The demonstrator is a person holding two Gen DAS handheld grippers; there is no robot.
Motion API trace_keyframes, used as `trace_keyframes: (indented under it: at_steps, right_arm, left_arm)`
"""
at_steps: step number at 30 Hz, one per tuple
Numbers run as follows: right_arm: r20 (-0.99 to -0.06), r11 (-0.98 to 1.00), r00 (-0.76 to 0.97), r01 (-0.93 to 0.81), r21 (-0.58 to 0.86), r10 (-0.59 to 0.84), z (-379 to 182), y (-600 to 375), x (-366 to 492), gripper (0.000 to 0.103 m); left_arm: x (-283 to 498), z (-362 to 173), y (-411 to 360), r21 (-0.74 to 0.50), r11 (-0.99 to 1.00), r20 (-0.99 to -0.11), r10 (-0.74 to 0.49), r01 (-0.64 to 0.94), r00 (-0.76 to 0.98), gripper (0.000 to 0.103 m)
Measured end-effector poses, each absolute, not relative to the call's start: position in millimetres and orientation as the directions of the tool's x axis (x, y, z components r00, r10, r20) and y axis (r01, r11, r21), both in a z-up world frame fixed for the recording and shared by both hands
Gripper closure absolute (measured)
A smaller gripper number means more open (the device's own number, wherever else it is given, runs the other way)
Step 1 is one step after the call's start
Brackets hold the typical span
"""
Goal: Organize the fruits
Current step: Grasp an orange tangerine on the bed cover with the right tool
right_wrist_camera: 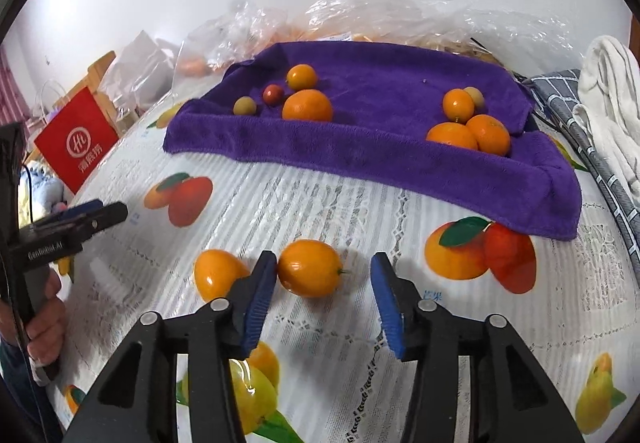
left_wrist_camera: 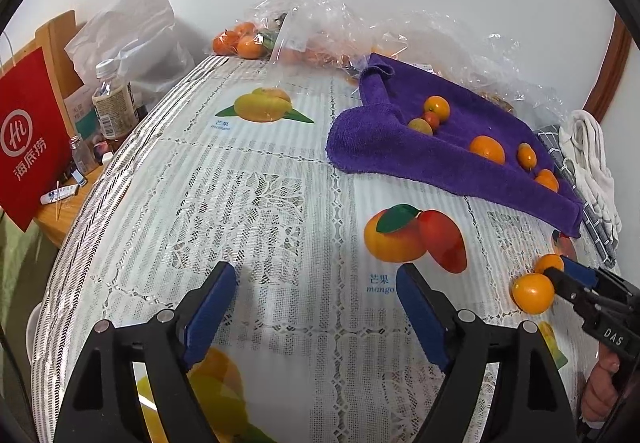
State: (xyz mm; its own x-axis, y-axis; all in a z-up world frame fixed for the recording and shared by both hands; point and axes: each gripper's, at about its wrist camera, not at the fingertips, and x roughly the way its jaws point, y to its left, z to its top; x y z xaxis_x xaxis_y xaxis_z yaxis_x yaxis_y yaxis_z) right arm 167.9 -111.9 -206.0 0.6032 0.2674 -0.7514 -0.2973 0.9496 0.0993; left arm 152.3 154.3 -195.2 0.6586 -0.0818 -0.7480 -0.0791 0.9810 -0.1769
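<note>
- R gripper [right_wrist_camera: 323, 285] spread, nothing pinched – one kumquat [right_wrist_camera: 310, 267] sits between the fingers, touching the left pad [right_wrist_camera: 260, 293], clear gap to the right pad.
- Second kumquat [right_wrist_camera: 218, 274] just outside that left finger, touching or nearly so; can't tell which.
- L gripper [left_wrist_camera: 316, 317] spread wide, empty, only tablecloth [left_wrist_camera: 256, 203] under it.
- Purple towel [right_wrist_camera: 360, 159] beyond, w/ oranges [right_wrist_camera: 307, 105] and small fruit already on it – prob. the drop spot.
- Risk: closing now shoves the round, glossy fruit sideways, since one pad meets it first; it could roll off.
- Risk: left finger nudges the neighbour kumquat away.
- Pinch too hard = bruised skin.
</note>
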Motion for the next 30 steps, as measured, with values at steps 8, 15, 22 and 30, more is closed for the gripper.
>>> trace_keyframes:
  at_steps: [8,15,22,30]
  right_arm:
    - [-0.746,0.942,0.617,-0.333,0.039,0.249,-204,-107,157,0.067]
    - [-0.755,0.937,0.603,-0.346,0.041,0.256,-210,-108,153,0.061]
    - [-0.745,0.939,0.622,-0.344,0.013,0.239,-208,-104,150,0.069]
    - [-0.759,0.943,0.605,-0.33,0.037,0.242,-211,-108,152,0.063]
  left_arm:
    - [152,-195,154,-0.181,0.98,-0.747,-0.086,-0.078,0.659,0.02]
    - [153,-196,153,-0.172,0.982,-0.749,-0.079,-0.078,0.658,0.02]
    - [153,-196,153,-0.176,0.981,-0.749,-0.083,-0.076,0.658,0.02]
    - [153,-196,153,-0.175,0.982,-0.749,-0.083,-0.075,0.657,0.019]
